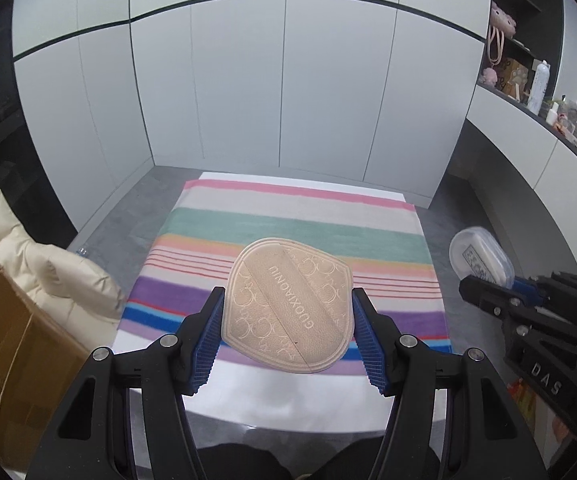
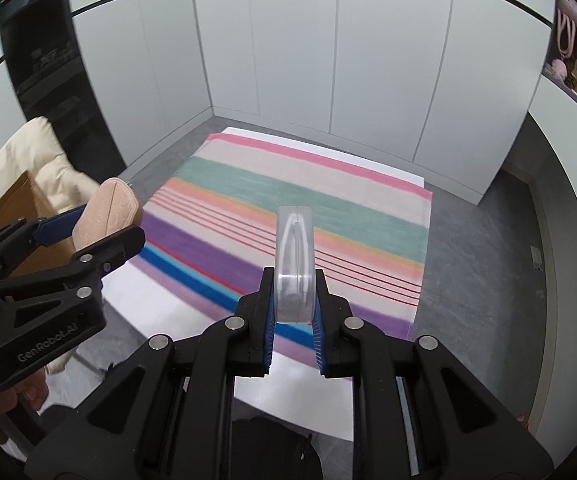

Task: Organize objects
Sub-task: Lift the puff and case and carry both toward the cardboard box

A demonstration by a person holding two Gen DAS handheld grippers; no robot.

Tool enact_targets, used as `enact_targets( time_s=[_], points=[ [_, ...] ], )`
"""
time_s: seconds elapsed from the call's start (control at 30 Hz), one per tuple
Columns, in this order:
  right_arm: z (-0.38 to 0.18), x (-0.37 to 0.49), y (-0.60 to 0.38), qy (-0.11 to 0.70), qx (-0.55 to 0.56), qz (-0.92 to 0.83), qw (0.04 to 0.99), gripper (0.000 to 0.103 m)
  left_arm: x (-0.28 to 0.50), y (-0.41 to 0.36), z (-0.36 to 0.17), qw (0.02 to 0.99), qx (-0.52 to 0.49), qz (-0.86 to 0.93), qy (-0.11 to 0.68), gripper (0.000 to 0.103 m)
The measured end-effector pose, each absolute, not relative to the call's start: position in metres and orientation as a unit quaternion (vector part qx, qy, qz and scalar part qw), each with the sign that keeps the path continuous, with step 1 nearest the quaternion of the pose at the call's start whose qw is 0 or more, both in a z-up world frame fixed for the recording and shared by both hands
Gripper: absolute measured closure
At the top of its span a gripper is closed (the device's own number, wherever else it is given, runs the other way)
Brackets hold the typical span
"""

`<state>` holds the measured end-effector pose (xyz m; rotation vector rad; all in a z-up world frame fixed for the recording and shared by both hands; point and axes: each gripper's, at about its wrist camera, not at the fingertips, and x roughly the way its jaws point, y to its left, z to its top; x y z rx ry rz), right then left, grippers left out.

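A flat beige embossed pouch (image 1: pixel 288 304) printed with lettering hangs above a striped cloth (image 1: pixel 288 232), and my left gripper (image 1: pixel 288 320) is shut on its two side edges. The same pouch (image 2: pixel 106 210) shows at the left of the right wrist view, in the left gripper (image 2: pixel 92 228). My right gripper (image 2: pixel 293 300) is shut on a clear plastic case (image 2: pixel 294 264), held on edge with something white inside. That case (image 1: pixel 482 256) and the right gripper (image 1: pixel 484 284) appear at the right of the left wrist view. Both objects are lifted off the cloth.
The striped cloth (image 2: pixel 288 216) covers a white table (image 2: pixel 288 392) on a grey floor. A cream padded jacket (image 1: pixel 28 248) and a brown cardboard box (image 1: pixel 12 344) stand at the left. White cabinet doors (image 1: pixel 268 80) close the back; a shelf (image 1: pixel 528 80) with clutter runs at the right.
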<state>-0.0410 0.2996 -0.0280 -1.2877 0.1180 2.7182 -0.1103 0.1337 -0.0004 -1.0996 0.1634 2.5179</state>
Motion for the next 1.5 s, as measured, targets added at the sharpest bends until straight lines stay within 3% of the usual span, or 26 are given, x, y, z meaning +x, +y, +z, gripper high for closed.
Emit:
enact_targets(
  time_s=[1.5],
  points=[
    [-0.026,-0.094,0.205,0.022,-0.424,0.904,-0.043,0.086,-0.115,-0.004,0.001,0.104,-0.381,0.919,0.002,0.041]
  ],
)
